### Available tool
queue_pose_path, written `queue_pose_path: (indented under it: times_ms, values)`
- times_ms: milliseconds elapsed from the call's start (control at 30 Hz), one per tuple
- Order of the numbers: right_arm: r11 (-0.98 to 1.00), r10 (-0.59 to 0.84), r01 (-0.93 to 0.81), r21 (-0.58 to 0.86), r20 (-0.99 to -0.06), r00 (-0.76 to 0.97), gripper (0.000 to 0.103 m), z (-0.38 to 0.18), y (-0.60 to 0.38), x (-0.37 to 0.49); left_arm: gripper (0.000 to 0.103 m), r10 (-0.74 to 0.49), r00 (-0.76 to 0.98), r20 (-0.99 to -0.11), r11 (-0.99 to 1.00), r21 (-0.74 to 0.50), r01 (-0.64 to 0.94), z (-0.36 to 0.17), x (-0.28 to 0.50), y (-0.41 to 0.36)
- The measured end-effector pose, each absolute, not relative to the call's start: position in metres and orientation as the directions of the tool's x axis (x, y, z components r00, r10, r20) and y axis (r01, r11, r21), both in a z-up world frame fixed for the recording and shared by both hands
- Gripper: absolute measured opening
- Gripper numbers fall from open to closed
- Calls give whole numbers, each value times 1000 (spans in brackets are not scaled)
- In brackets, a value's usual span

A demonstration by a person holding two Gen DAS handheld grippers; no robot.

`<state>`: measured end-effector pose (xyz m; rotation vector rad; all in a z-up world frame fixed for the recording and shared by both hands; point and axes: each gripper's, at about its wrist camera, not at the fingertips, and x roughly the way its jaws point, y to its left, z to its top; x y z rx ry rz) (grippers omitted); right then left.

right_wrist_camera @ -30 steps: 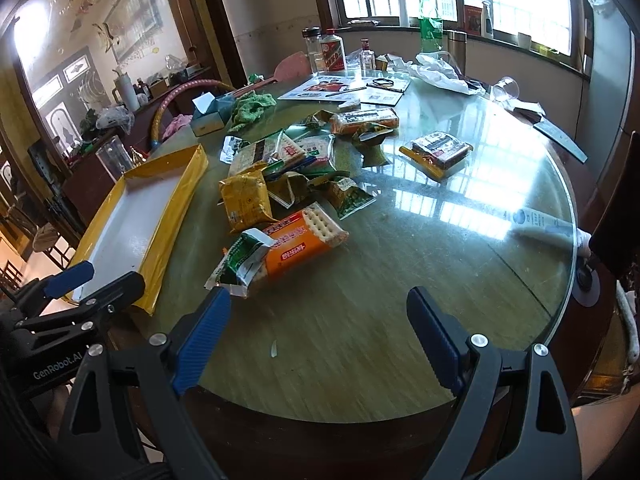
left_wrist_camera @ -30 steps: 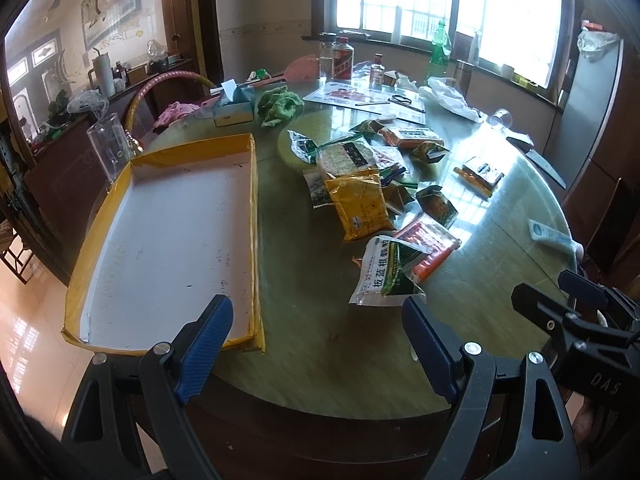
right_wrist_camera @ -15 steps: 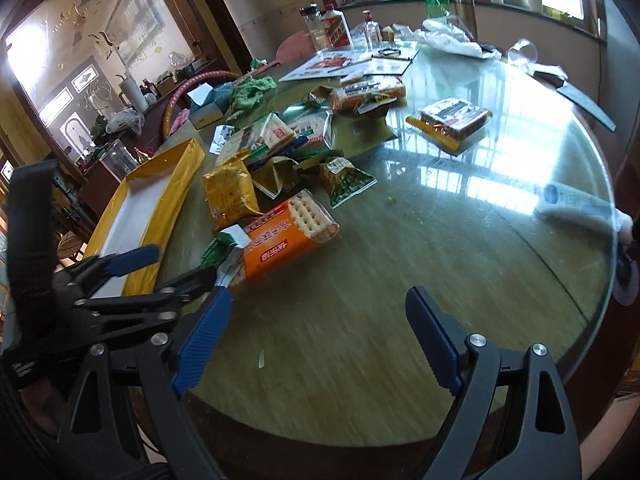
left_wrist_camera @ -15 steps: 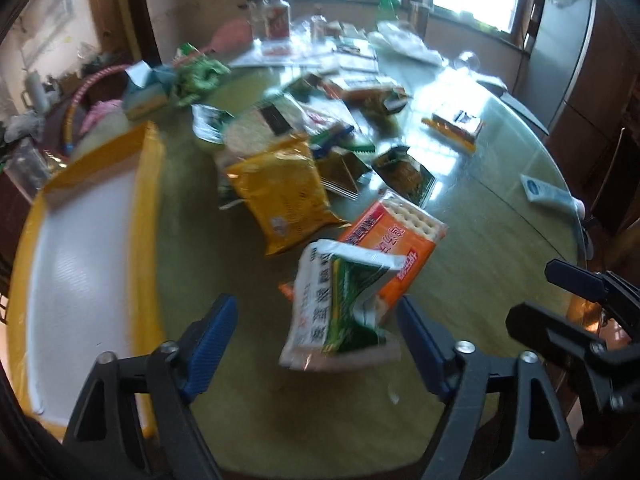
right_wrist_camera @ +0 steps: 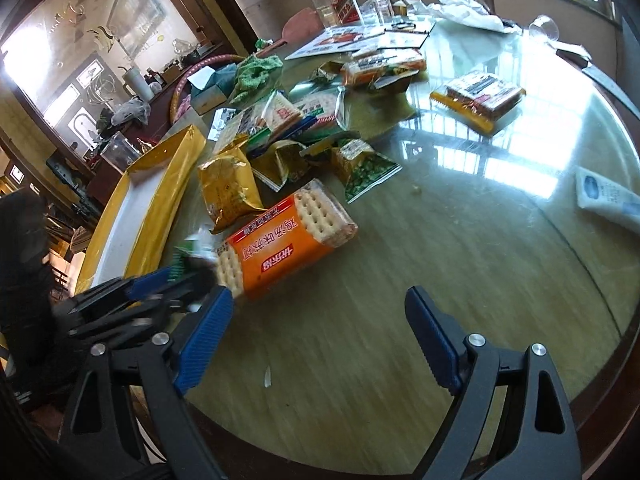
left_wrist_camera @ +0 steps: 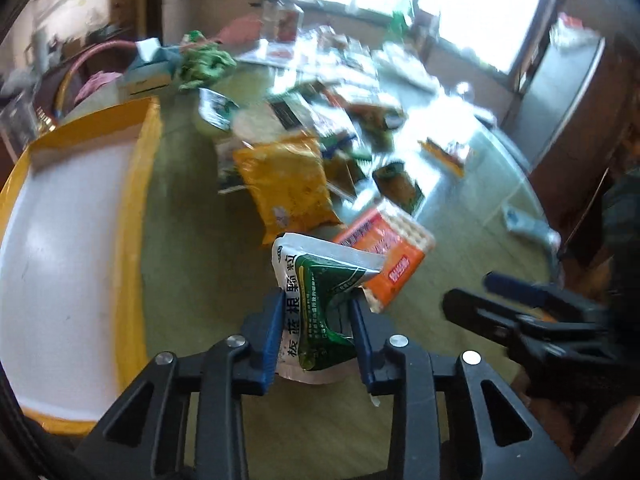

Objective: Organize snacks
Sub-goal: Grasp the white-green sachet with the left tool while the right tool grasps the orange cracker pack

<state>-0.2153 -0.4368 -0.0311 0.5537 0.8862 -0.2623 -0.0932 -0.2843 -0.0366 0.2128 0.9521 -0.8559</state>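
foil sachet [left_wrist_camera: 316, 304], green and white, sits between the left fingers [left_wrist_camera: 273, 334], which have just been closing and now pinch its lower half. risk: the slick, crumpled foil may slip if lifted fast, and its top edge overlaps the orange cracker pack [left_wrist_camera: 386, 254], which could be dragged along. the yellow tray [left_wrist_camera: 138, 216] lies to the left on the tabletop [left_wrist_camera: 460, 248]. right gripper [right_wrist_camera: 320, 340] is spread wide and empty, its left finger just beside the cracker pack.
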Motion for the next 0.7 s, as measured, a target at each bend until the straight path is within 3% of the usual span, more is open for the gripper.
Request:
queue_pose_path:
  times_ms: [167,400,700]
  values:
    - [818,25,456,352,-813,582,88,-36,-427,-189,30,-623,337,-706,689,-292,663,-6,-90,-240]
    - [752,-39,583,308,-862,505,89,-51,-415,-144,30,-629,431,-647,738,-323,592,18,-77,-195]
    - [784,-278,620,33,-874,398,89,-59,-389,-111,30,-590,480,-649,787,-329,522,14,-63,-161]
